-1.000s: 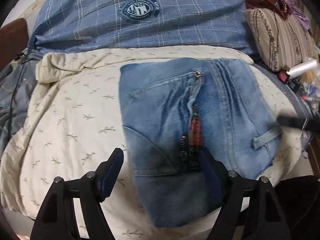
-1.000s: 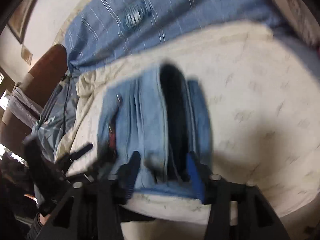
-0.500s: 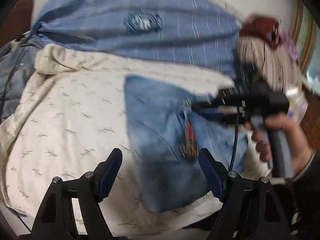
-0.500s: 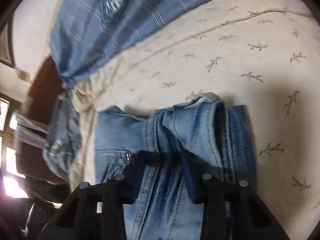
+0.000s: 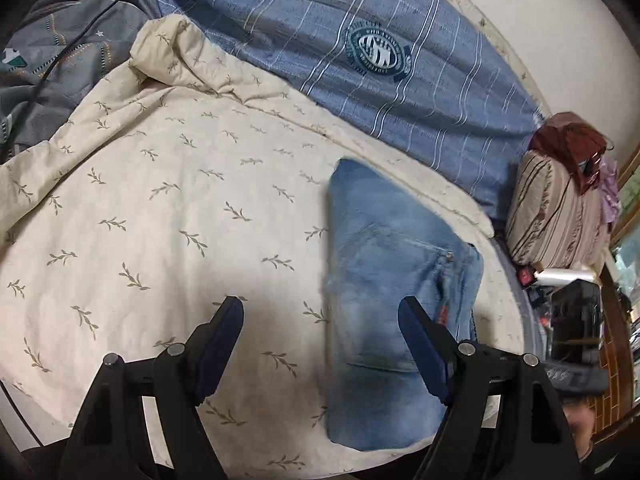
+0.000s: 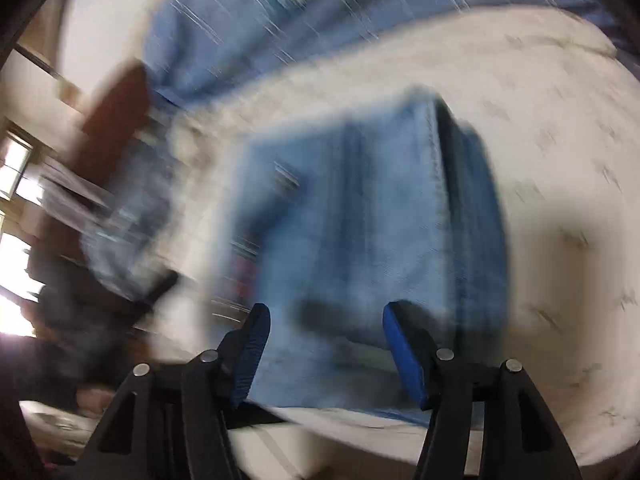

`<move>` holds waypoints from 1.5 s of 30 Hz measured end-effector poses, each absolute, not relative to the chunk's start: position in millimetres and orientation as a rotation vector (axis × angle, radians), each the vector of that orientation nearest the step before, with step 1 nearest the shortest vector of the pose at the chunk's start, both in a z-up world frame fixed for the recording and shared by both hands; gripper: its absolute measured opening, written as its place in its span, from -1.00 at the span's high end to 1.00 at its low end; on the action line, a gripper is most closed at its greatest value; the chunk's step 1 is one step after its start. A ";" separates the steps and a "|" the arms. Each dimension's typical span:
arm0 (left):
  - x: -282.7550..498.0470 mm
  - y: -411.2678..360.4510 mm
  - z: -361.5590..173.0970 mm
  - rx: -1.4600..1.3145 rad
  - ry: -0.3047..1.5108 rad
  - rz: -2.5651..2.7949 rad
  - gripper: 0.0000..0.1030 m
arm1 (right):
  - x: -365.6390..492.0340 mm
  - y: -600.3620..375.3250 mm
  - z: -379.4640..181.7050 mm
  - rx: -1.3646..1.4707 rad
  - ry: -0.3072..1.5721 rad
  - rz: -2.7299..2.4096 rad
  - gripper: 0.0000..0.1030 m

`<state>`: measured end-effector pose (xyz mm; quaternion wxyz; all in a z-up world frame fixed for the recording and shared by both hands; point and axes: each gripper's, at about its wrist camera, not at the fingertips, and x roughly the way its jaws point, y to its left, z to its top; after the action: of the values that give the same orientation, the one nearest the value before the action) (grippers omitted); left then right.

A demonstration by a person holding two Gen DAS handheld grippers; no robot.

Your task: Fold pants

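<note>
From my left wrist camera I see the folded pants point(image 5: 384, 300) lying as a compact light-blue denim bundle on the cream leaf-print quilt point(image 5: 168, 208), toward the right side of the bed and near its close edge. The left gripper point(image 5: 322, 344) hovers over the quilt with its fingers point(image 5: 218, 344) spread wide; the left one is over bare quilt, the right one overlaps the bundle's right half, and nothing is pinched between them. A zipper and a strip of red lining show along the bundle's right fold. Beyond the quilt lies a blue plaid blanket point(image 5: 360, 52) with a round crest, and at the far right a striped pillow point(image 5: 556, 216) with reddish cloth on top (the clutter past it is too small for me to name).

My right wrist camera is heavily blurred. The right gripper point(image 6: 326, 344) sits low over the near end of the pants point(image 6: 360, 220), and its blue fingers point(image 6: 404, 348) have just been opening; they stand apart now with denim showing between them, and I see no pinch on the cloth. The quilt point(image 6: 560, 160) spreads to the right of the bundle.
</note>
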<state>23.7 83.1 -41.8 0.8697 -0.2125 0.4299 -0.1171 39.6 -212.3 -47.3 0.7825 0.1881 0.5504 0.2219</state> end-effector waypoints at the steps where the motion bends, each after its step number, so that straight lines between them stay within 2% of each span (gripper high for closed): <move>1: 23.6 79.8 -43.0 -0.425 0.909 -0.234 -0.56 | 37.4 -213.6 -45.6 0.410 1.159 0.481 -0.20; 6: 17.7 67.4 -38.6 -0.341 0.902 -0.213 -0.56 | 23.0 -217.0 -7.0 0.412 1.073 0.503 -0.19; 8: 16.9 63.7 -36.4 -0.313 0.890 -0.210 -0.56 | 12.8 -213.7 -1.9 0.423 1.042 0.545 -0.26; 9: 17.0 62.1 -35.9 -0.305 0.890 -0.207 -0.56 | 10.5 -212.1 -7.6 0.416 1.052 0.554 -0.32; 12: 19.4 59.1 -36.2 -0.296 0.908 -0.210 -0.56 | 12.8 -206.0 -43.7 0.332 1.123 0.489 -0.33; 17: 21.1 60.7 -35.8 -0.290 0.912 -0.199 -0.56 | 15.7 -209.0 -18.7 0.338 1.108 0.478 -0.32; 22: 26.8 62.2 -37.0 -0.298 0.919 -0.191 -0.56 | 24.7 -200.1 12.7 0.344 1.009 0.517 -0.32; 27: 34.3 60.2 -35.7 -0.299 0.932 -0.195 -0.56 | 61.5 -196.0 0.0 0.364 1.053 0.530 -0.32; 30: 47.3 65.0 -37.0 -0.389 0.965 -0.247 -0.56 | 83.0 -192.8 -40.6 0.333 1.225 0.464 -0.32; 39: 107.6 54.9 -61.6 -0.593 1.085 -0.348 -0.56 | 82.2 -195.3 -43.5 0.337 1.207 0.500 -0.33; 40: 112.4 53.1 -63.7 -0.616 1.088 -0.351 -0.53 | 82.1 -195.8 -43.2 0.337 1.206 0.503 -0.33; 41: 115.9 50.6 -64.2 -0.616 1.092 -0.354 -0.34 | 81.5 -196.1 -43.1 0.336 1.203 0.509 -0.33; 42: 118.8 42.8 -61.5 -0.578 1.097 -0.357 0.10 | 81.4 -197.8 -43.3 0.339 1.199 0.516 -0.33; 43: 119.5 38.5 -58.0 -0.545 1.096 -0.351 0.14 | 79.9 -202.4 -44.8 0.346 1.196 0.521 -0.33; 45: 117.5 23.7 -44.7 -0.440 1.065 -0.325 0.46 | 78.9 -206.3 -46.1 0.359 1.188 0.528 -0.33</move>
<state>117.5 23.7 -44.7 0.8261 -0.2072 0.5012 -0.1529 78.9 -206.3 -46.1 0.7811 0.1661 0.5500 0.2444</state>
